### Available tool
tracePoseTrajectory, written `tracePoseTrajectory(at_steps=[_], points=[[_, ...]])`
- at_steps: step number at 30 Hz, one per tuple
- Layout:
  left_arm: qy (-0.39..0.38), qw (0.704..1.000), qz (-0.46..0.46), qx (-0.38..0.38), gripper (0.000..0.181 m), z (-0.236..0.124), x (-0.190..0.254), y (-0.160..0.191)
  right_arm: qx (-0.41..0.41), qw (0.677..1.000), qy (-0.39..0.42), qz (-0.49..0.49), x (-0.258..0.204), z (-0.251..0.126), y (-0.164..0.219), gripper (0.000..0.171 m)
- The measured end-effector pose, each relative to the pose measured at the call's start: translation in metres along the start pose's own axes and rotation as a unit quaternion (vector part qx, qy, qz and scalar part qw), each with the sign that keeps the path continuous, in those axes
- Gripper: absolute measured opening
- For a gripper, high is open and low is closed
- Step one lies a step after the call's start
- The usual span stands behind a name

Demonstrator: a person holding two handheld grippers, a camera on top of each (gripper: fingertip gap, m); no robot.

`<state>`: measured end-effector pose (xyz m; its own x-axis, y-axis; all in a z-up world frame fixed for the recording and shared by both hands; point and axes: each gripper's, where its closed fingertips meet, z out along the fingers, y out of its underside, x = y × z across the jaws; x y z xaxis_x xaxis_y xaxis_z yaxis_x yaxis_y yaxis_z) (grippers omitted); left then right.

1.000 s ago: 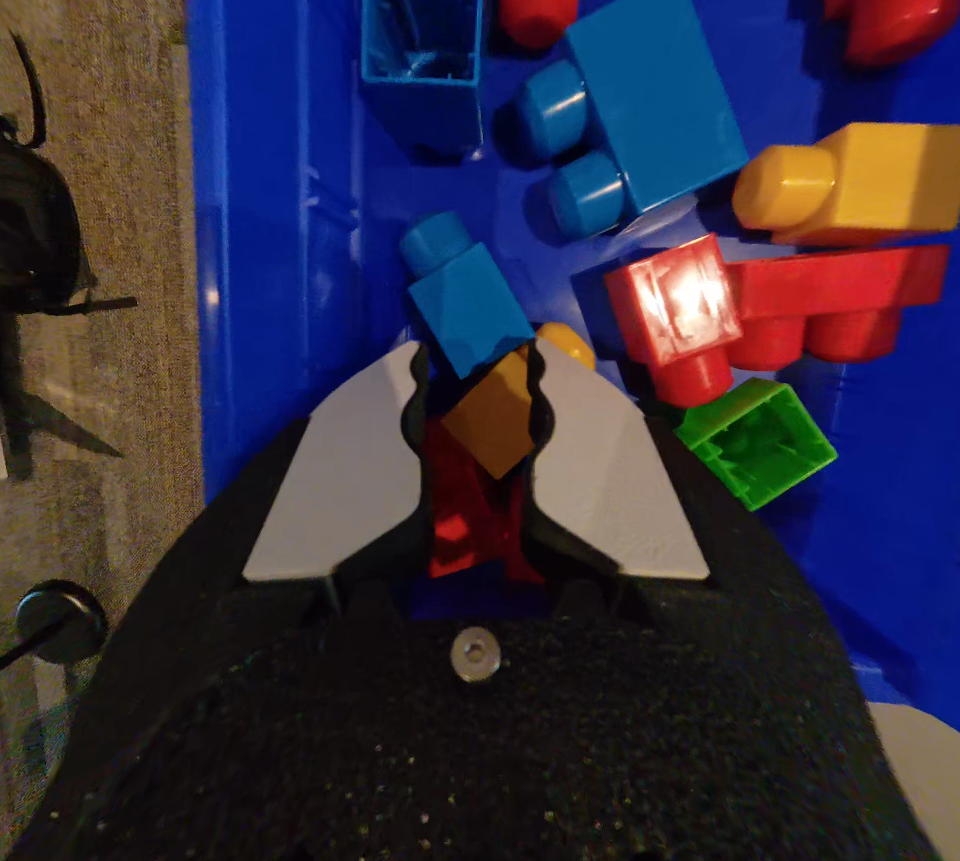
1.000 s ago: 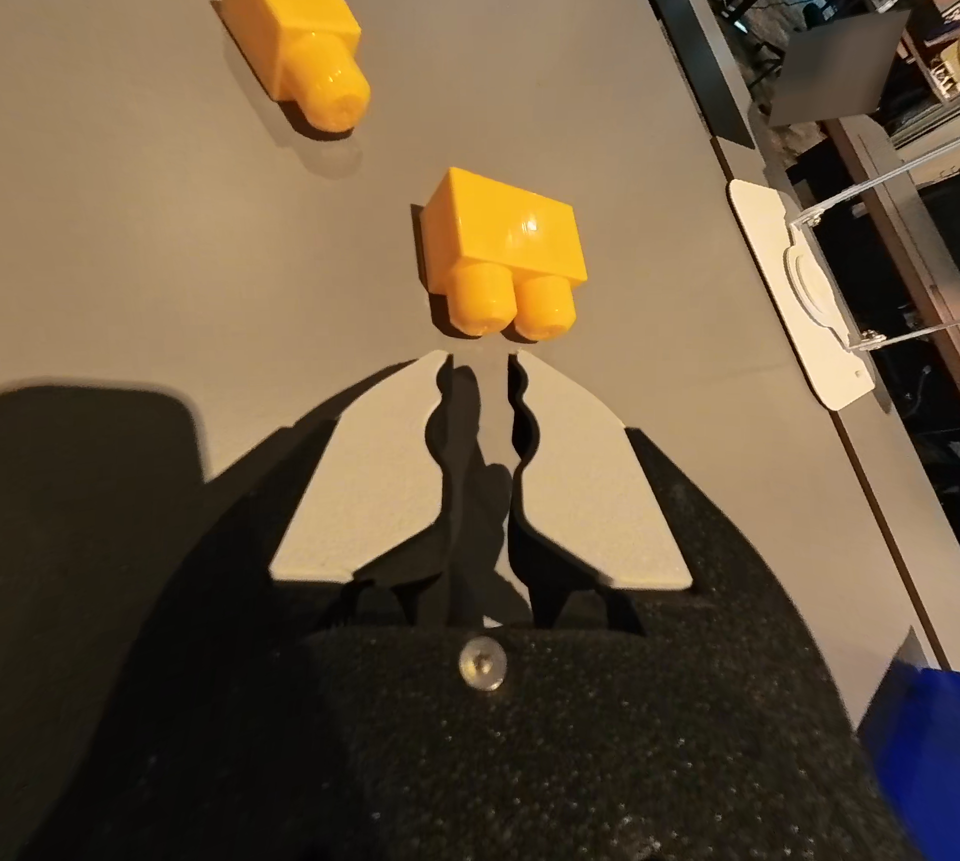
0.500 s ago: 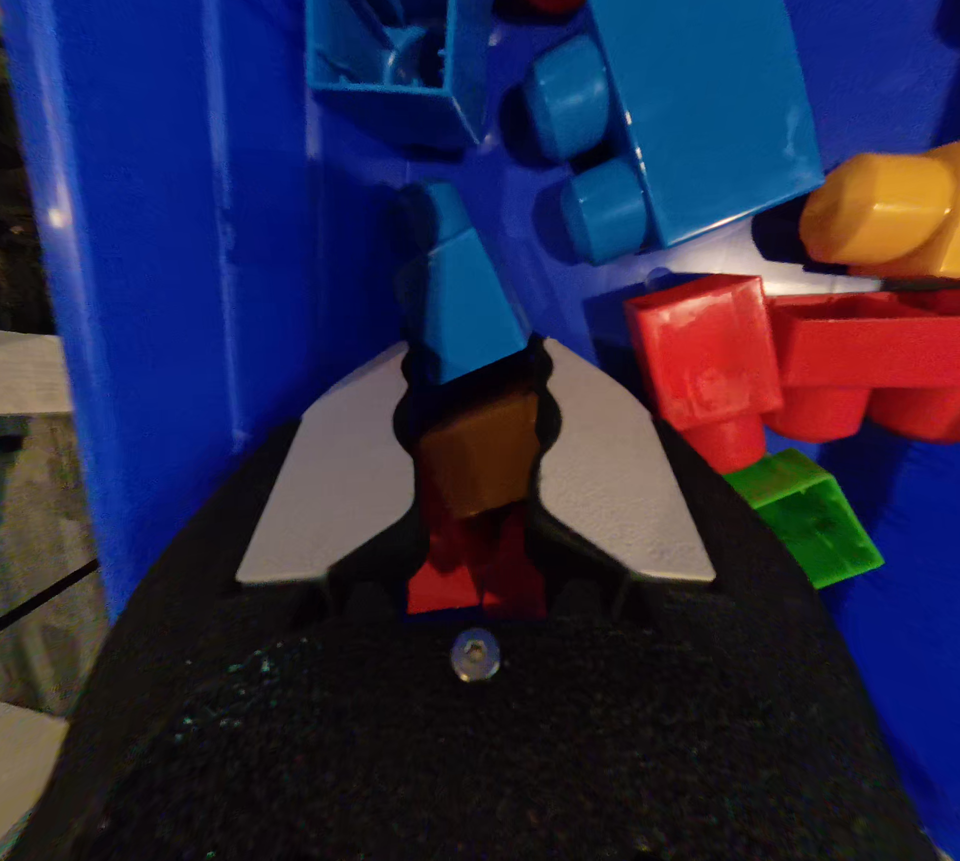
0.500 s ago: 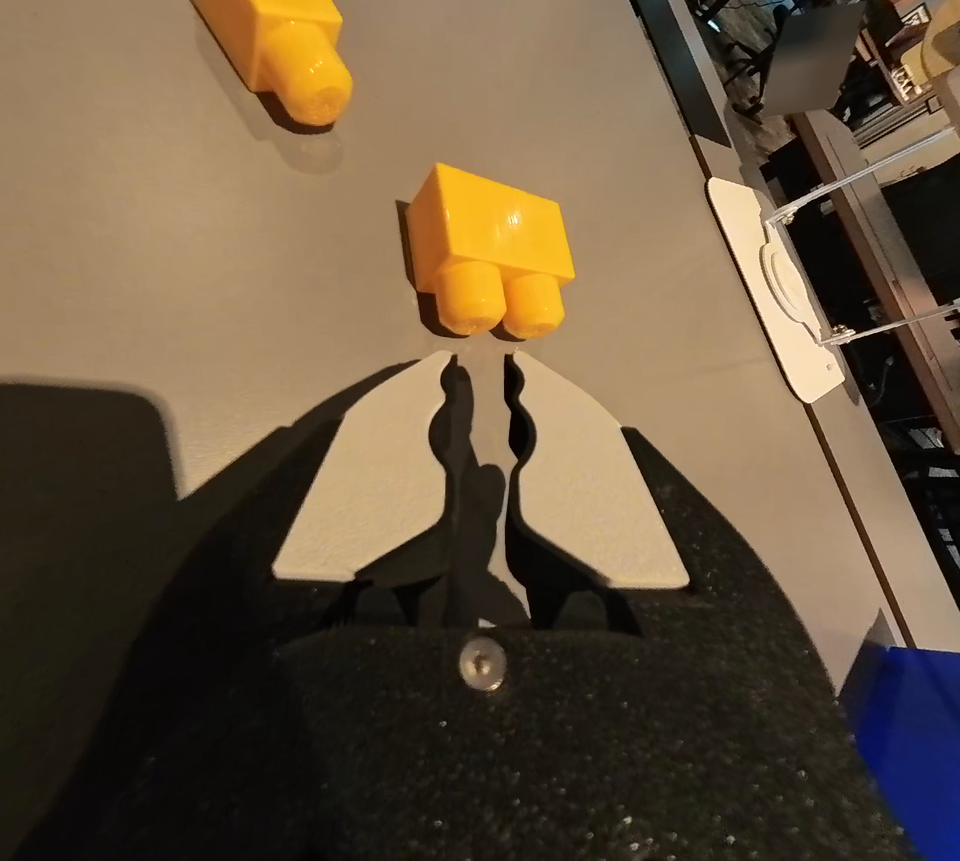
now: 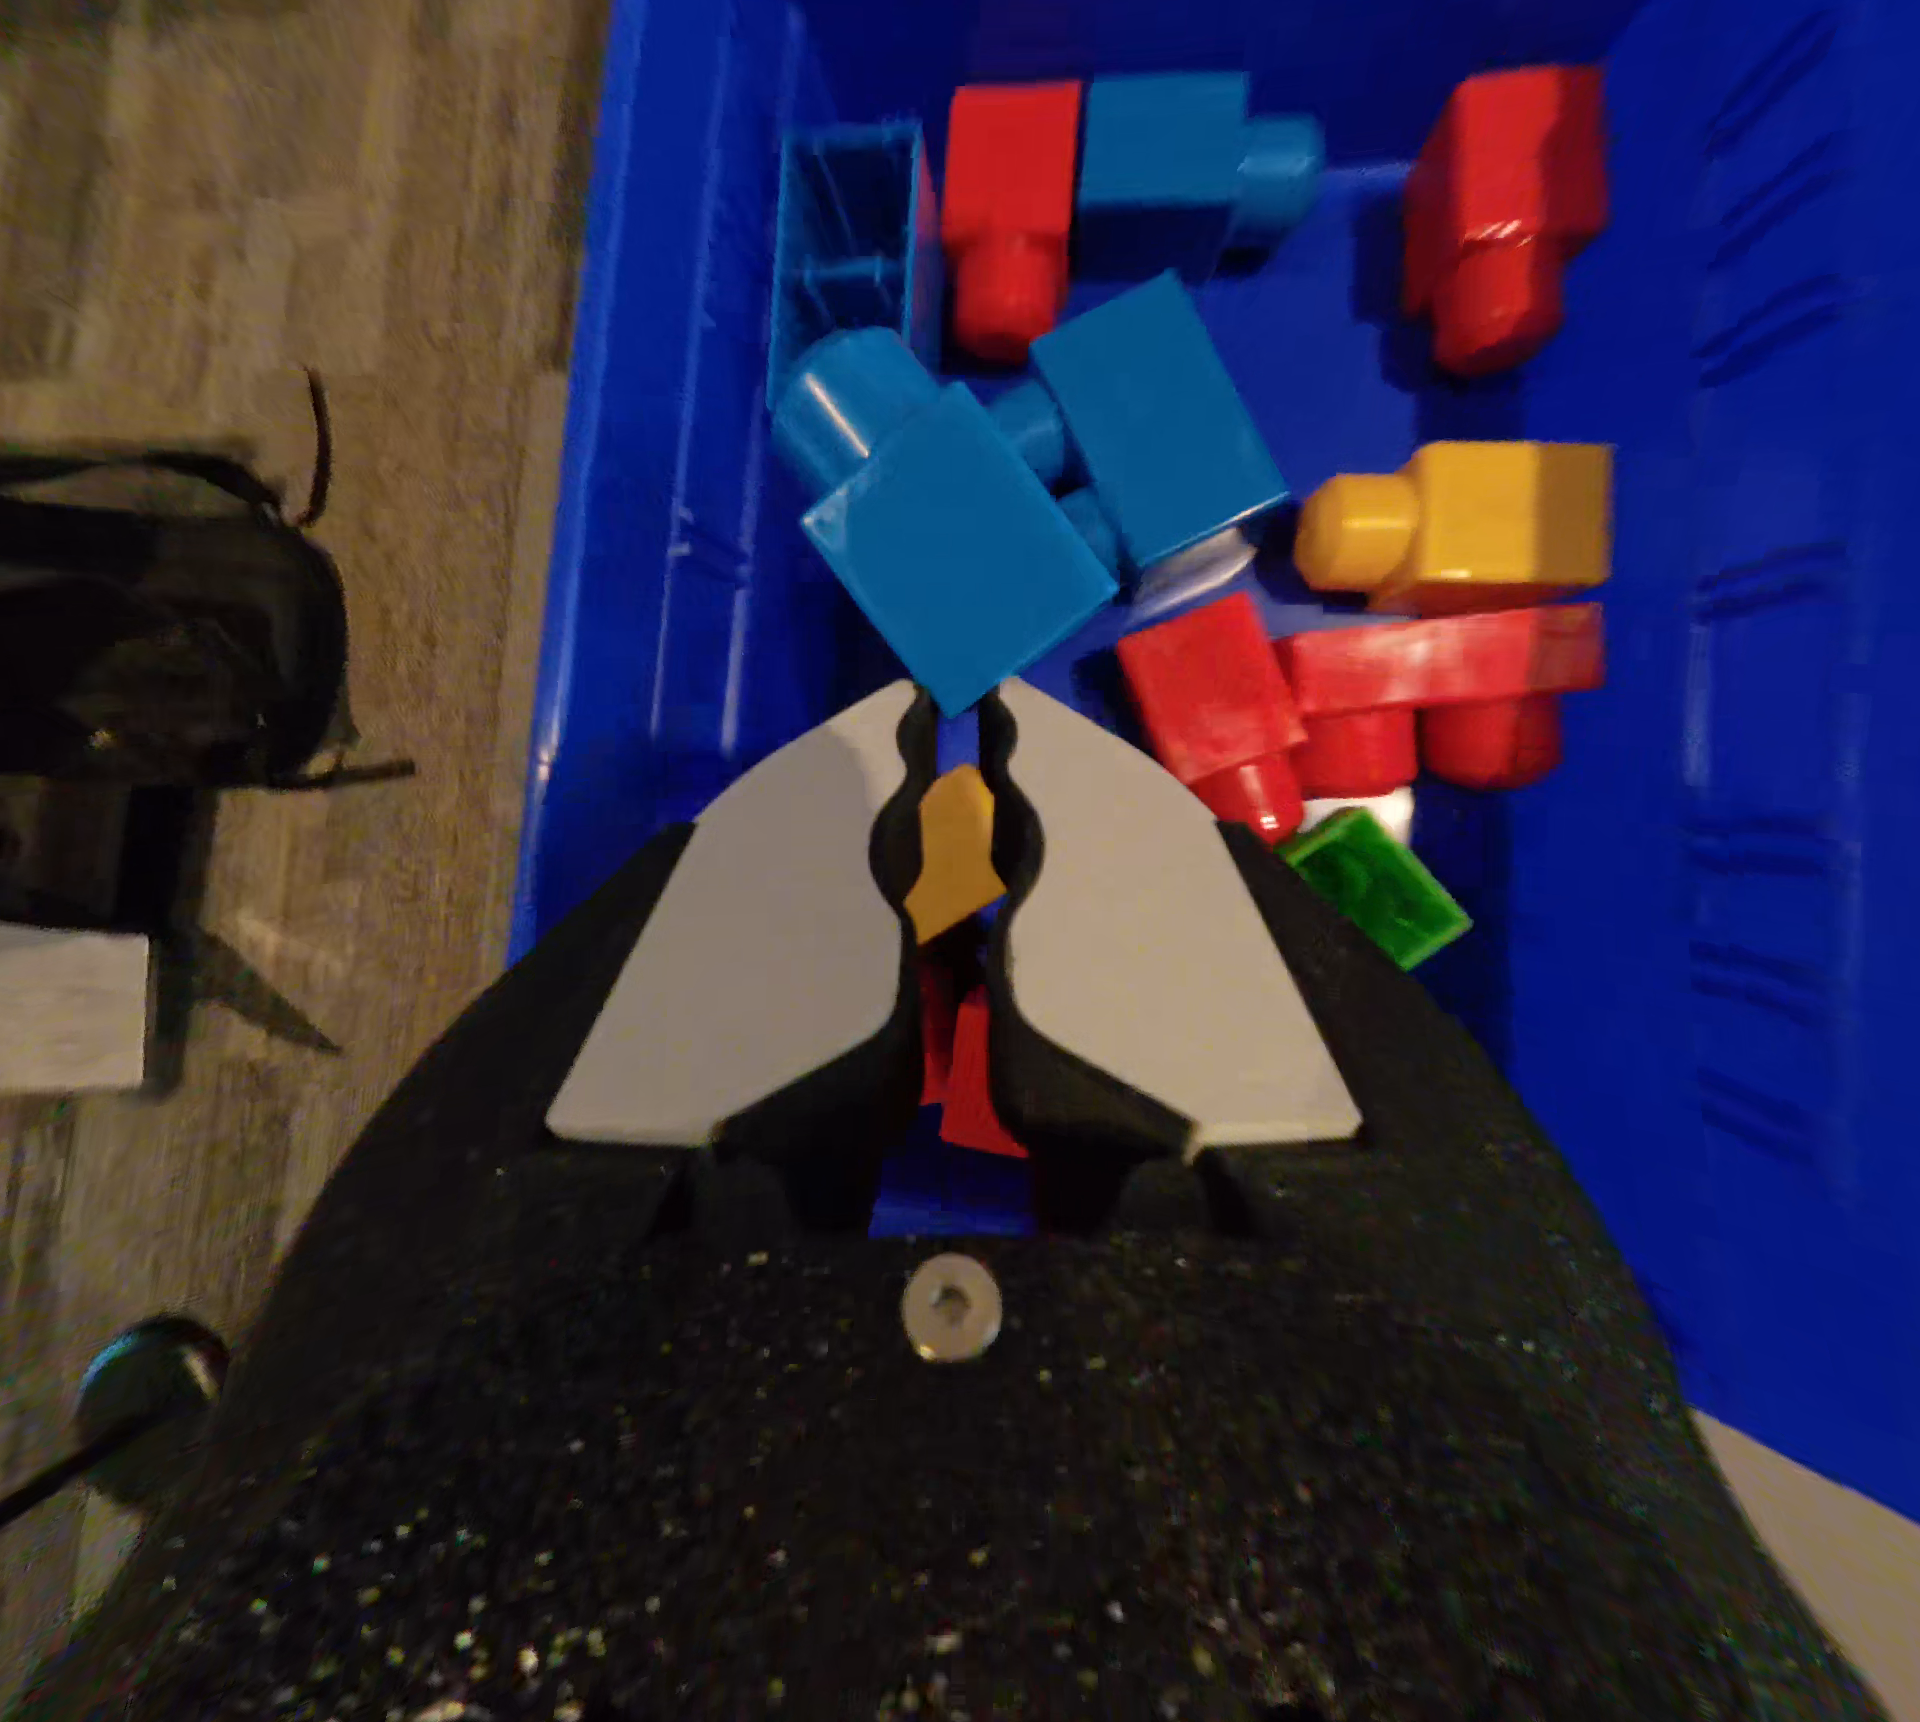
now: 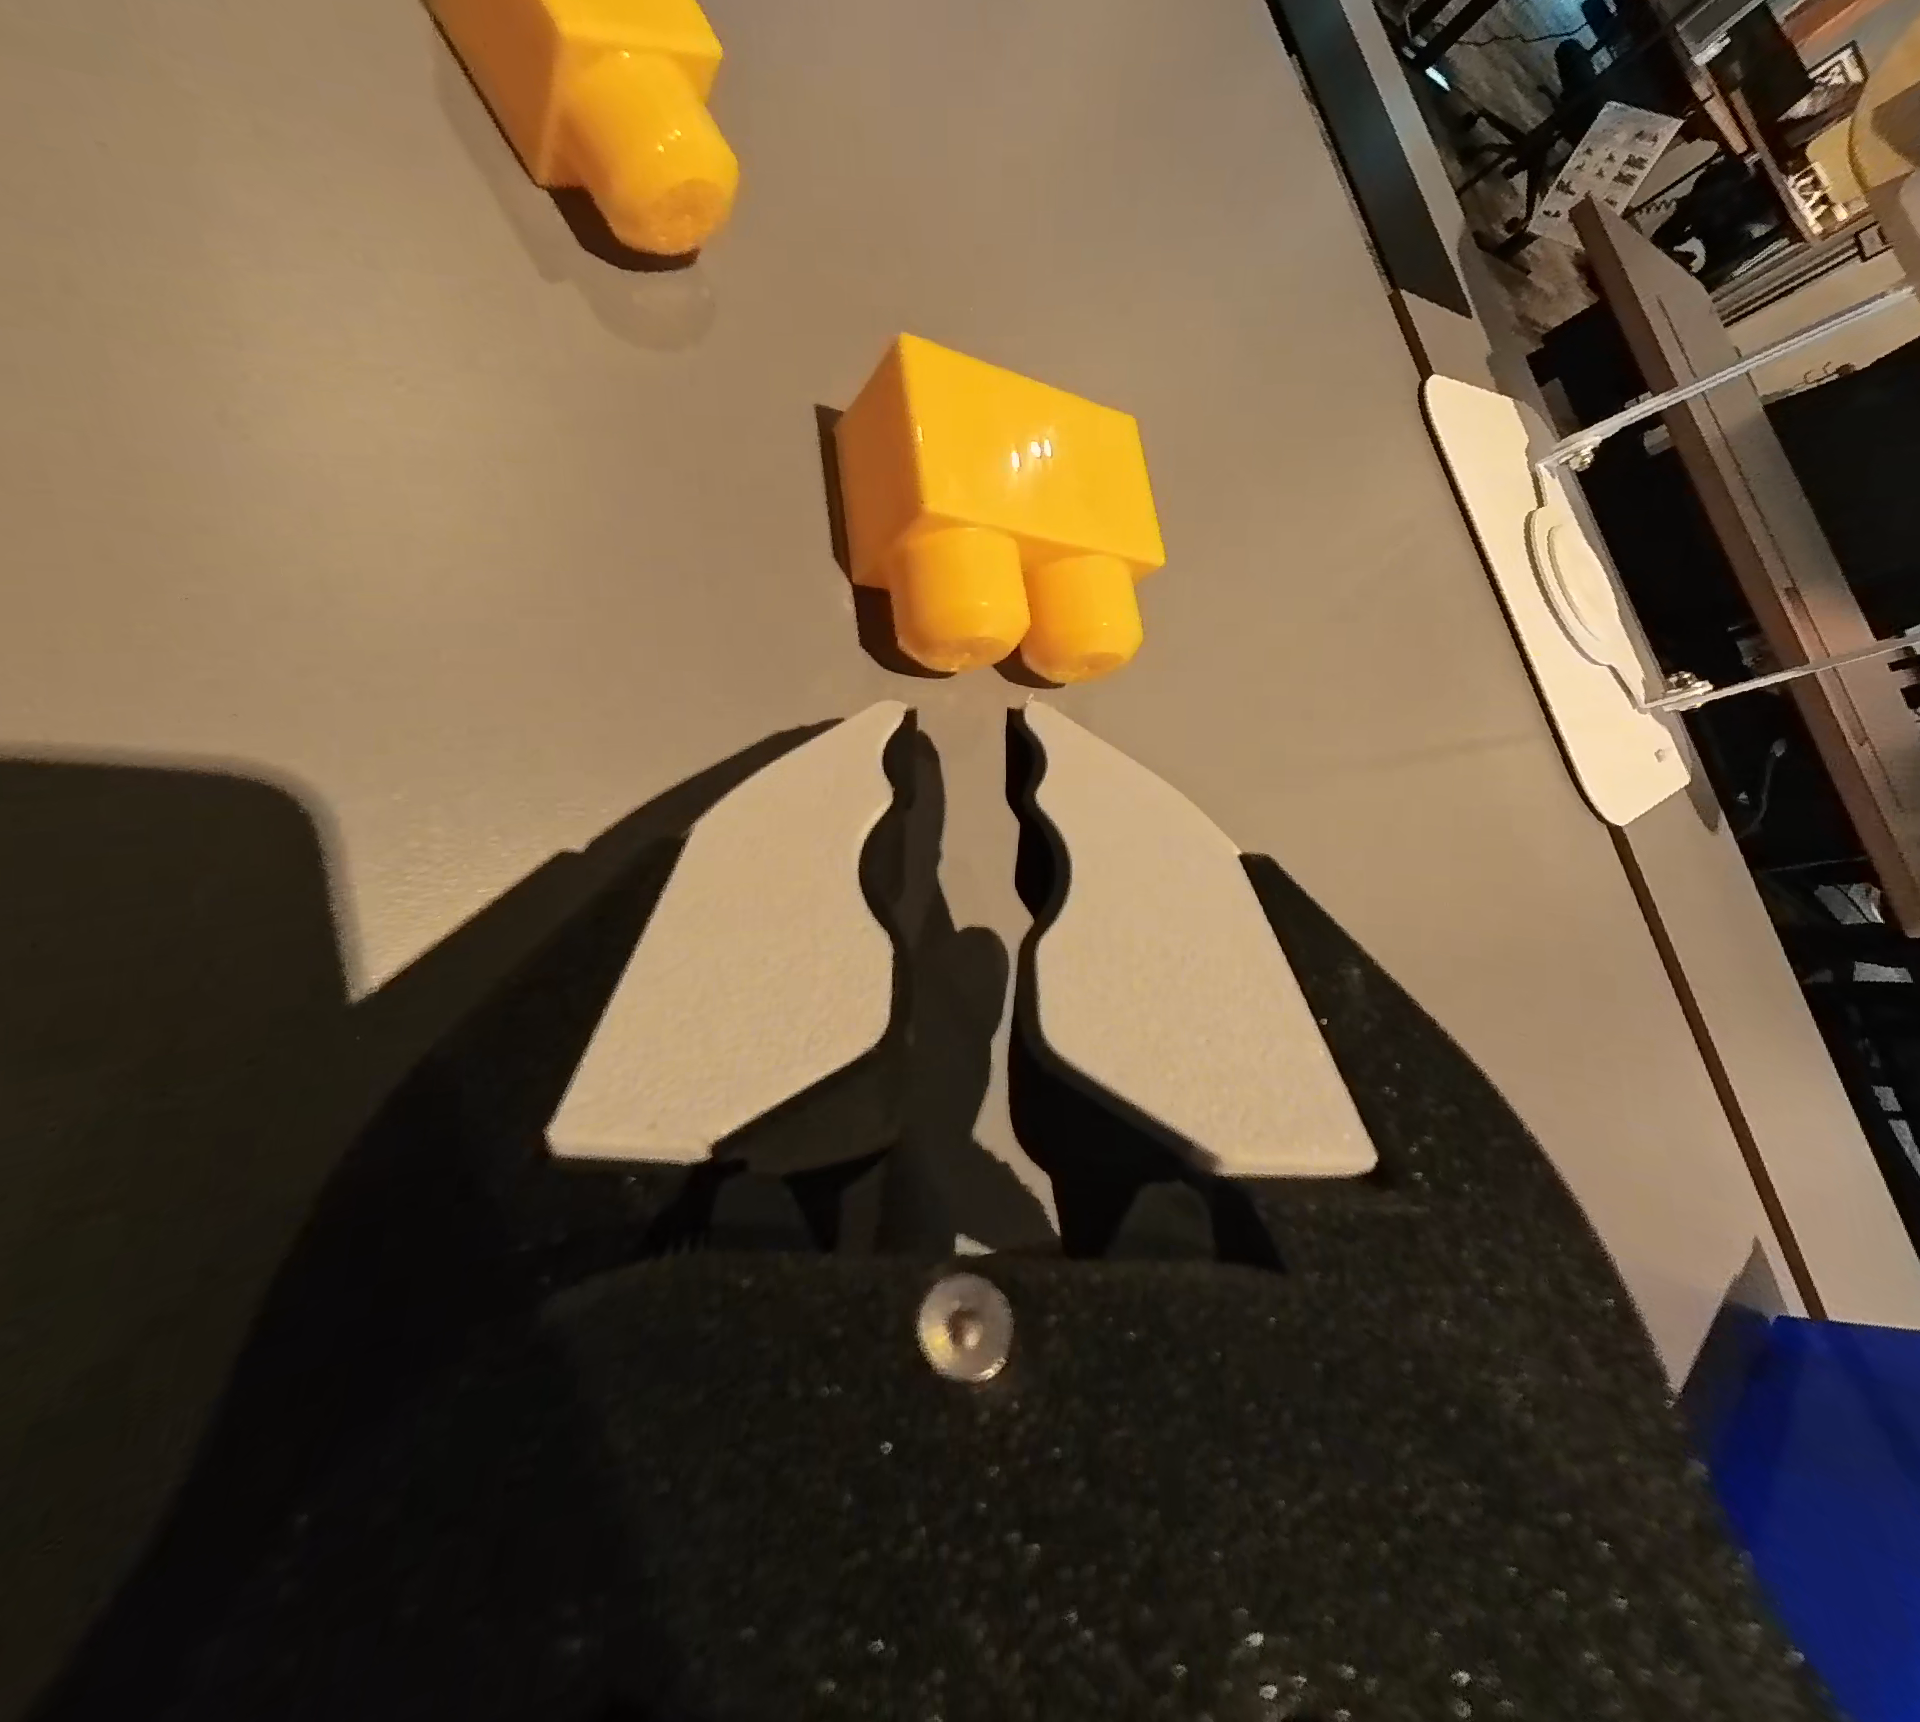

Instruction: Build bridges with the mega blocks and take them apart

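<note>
In the left wrist view my left gripper (image 5: 958,704) is shut on the corner of a blue one-stud block (image 5: 956,550) and holds it tilted above the blue bin (image 5: 665,425). Loose blocks lie in the bin below: red (image 5: 1003,218), a blue two-stud one (image 5: 1153,436), yellow (image 5: 1475,529) and green (image 5: 1371,888). In the right wrist view my right gripper (image 6: 961,722) is empty with its jaws nearly together, just short of the studs of a yellow two-stud block (image 6: 997,467) on the grey table (image 6: 312,529). A yellow one-stud block (image 6: 571,10) lies farther off to the left.
The bin's walls rise on the left, right and far sides of the blocks. Left of the bin is carpeted floor with a black bag (image 5: 156,612). A white base plate with a clear stand (image 6: 1538,592) sits at the table's right edge. The bin's corner (image 6: 1818,1485) shows at lower right. There is about 65 cm between the tips of the two grippers.
My left gripper went down onto the blue one-stud block, closed on it and has lifted it up out of the pile. My right gripper has barely moved.
</note>
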<state>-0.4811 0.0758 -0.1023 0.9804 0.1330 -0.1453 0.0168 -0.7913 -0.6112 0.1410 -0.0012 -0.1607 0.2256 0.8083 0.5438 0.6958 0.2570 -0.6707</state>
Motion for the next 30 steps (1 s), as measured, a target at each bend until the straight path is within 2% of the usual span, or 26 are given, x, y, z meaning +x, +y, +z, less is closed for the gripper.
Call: tracePoseTrajectory(at_steps=[1,3,5,9,13,15,17,21,24,27,30], points=[[0.004,1.000,0.009,0.028,0.008,-0.012,0.008,-0.009,0.000,1.000,0.000,0.000,0.000,0.000,0.000,0.016],[0.025,0.994,0.040,0.095,0.007,-0.041,0.039,-0.033,0.000,1.000,0.000,0.000,0.000,0.000,0.000,0.016],[0.058,0.982,0.085,0.161,0.007,-0.075,0.089,-0.057,-0.001,1.000,0.001,0.002,0.001,0.000,0.000,0.017],[0.186,0.925,0.216,0.250,0.007,-0.144,0.245,-0.081,0.006,1.000,0.004,0.014,0.004,-0.001,-0.001,0.018],[0.337,0.847,0.313,0.265,0.007,-0.182,0.417,-0.052,0.042,0.995,0.005,0.086,0.018,-0.010,-0.004,0.019],[0.394,0.815,0.341,0.254,0.007,-0.181,0.488,-0.023,0.080,0.984,-0.006,0.156,0.031,-0.019,-0.006,0.022],[0.418,0.802,0.353,0.240,0.007,-0.170,0.539,0.006,0.138,0.959,-0.030,0.244,0.046,-0.033,-0.010,0.026],[0.376,0.807,0.382,0.246,0.007,-0.151,0.584,0.040,0.241,0.856,-0.143,0.435,0.069,-0.057,-0.016,0.041],[0.308,0.800,0.431,0.282,0.007,-0.147,0.597,0.052,0.277,0.805,-0.179,0.492,0.078,-0.066,-0.020,0.046],[0.228,0.781,0.481,0.326,0.008,-0.151,0.603,0.051,0.254,0.807,-0.206,0.492,0.065,-0.060,-0.022,0.053],[0.209,0.762,0.502,0.352,0.008,-0.157,0.610,0.055,0.208,0.828,-0.215,0.475,0.048,-0.047,-0.021,0.061]])
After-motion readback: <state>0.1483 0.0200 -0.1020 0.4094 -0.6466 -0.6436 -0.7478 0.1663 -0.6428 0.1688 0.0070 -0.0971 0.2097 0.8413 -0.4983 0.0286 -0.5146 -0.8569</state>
